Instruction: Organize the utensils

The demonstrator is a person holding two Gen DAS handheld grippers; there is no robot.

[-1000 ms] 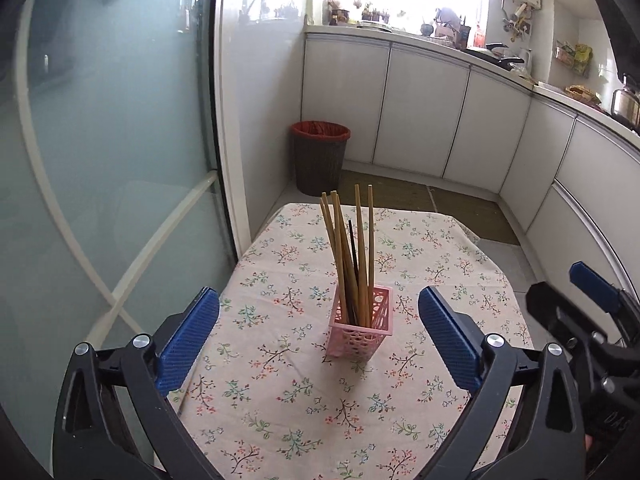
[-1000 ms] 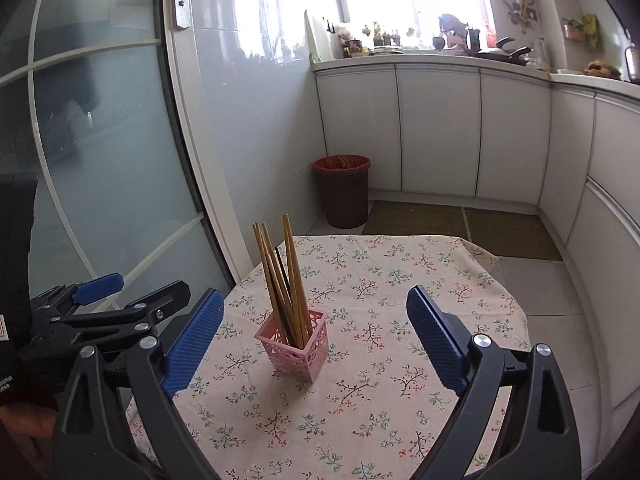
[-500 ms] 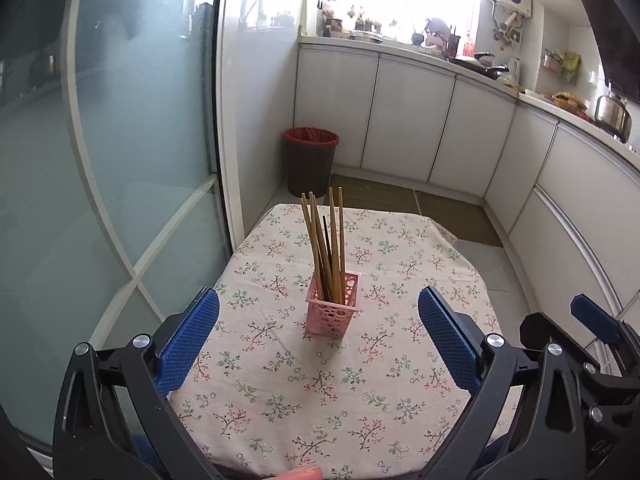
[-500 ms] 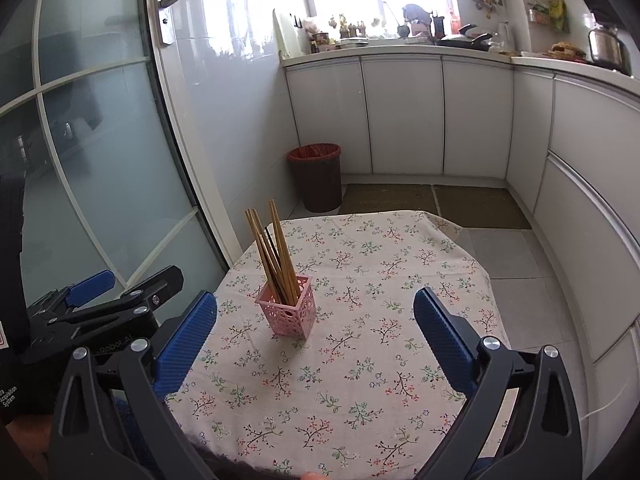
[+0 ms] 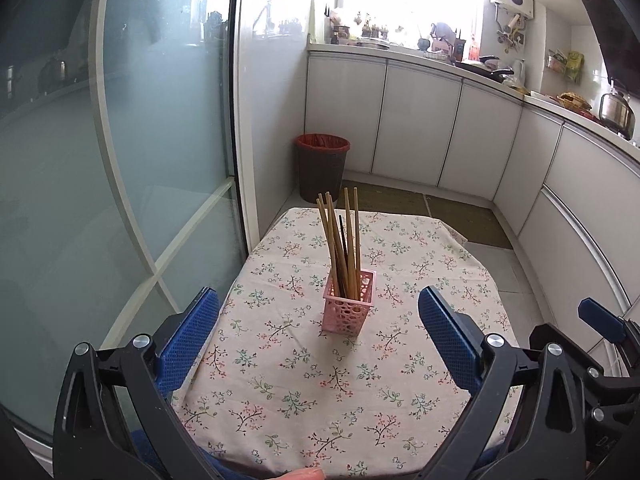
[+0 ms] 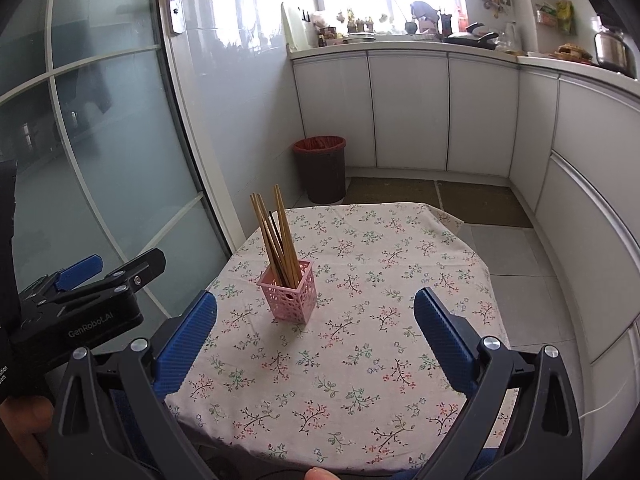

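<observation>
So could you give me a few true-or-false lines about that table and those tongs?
1. The chopsticks stand in a pink basket. True.
2. The left tongs grip a chopstick. False: they are open and hold nothing.
3. The right tongs are open. True.
4. The basket lies tipped over on the floral tablecloth. False: it stands upright.
5. The bin sits on the table. False: it is on the floor.
</observation>
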